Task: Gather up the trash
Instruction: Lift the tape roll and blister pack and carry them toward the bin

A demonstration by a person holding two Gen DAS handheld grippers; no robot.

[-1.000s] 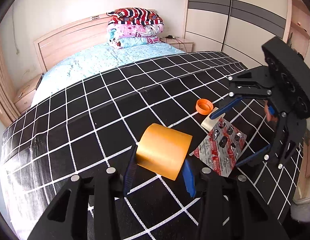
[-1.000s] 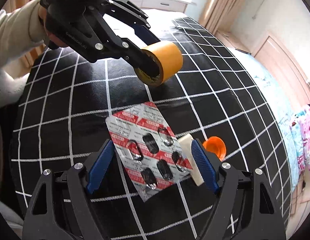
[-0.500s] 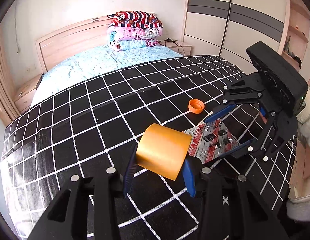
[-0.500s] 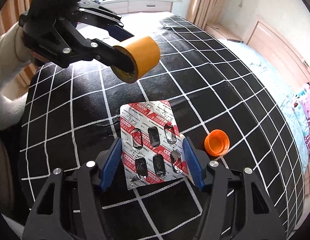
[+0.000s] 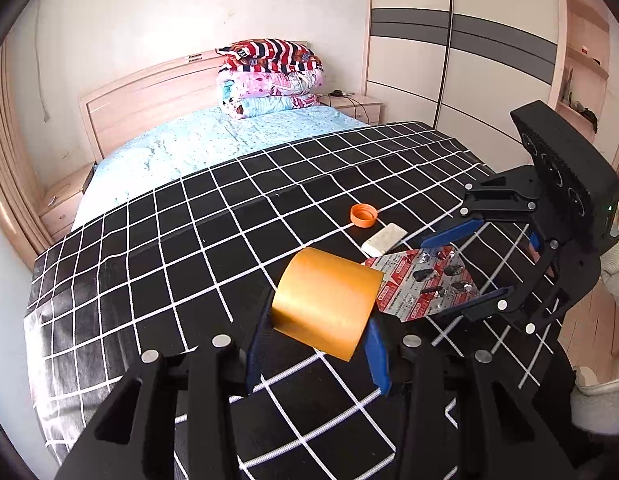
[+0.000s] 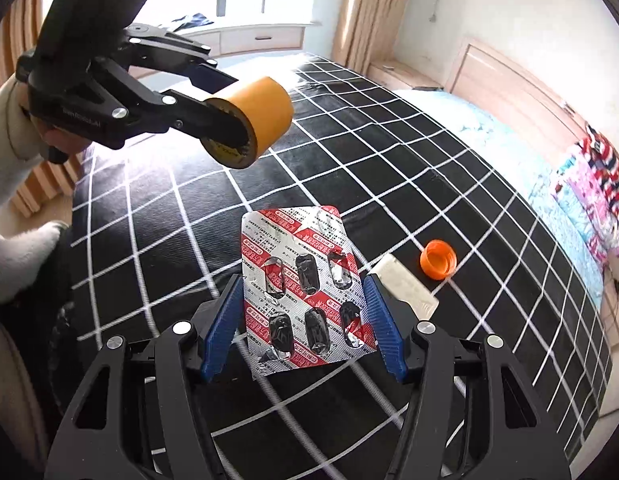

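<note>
Two grippers, four bits of trash over the black grid cover (image 5: 213, 232).

Left gripper (image 5: 317, 350) pinching one orange tape roll (image 5: 325, 304), held up off the cover. Right gripper (image 6: 303, 324) closed on one emptied blister pack (image 6: 305, 284), seemingly lifted too. One orange bottle cap (image 6: 438, 258) and one white block (image 6: 405, 286) lying on the cover, near each other.
</note>
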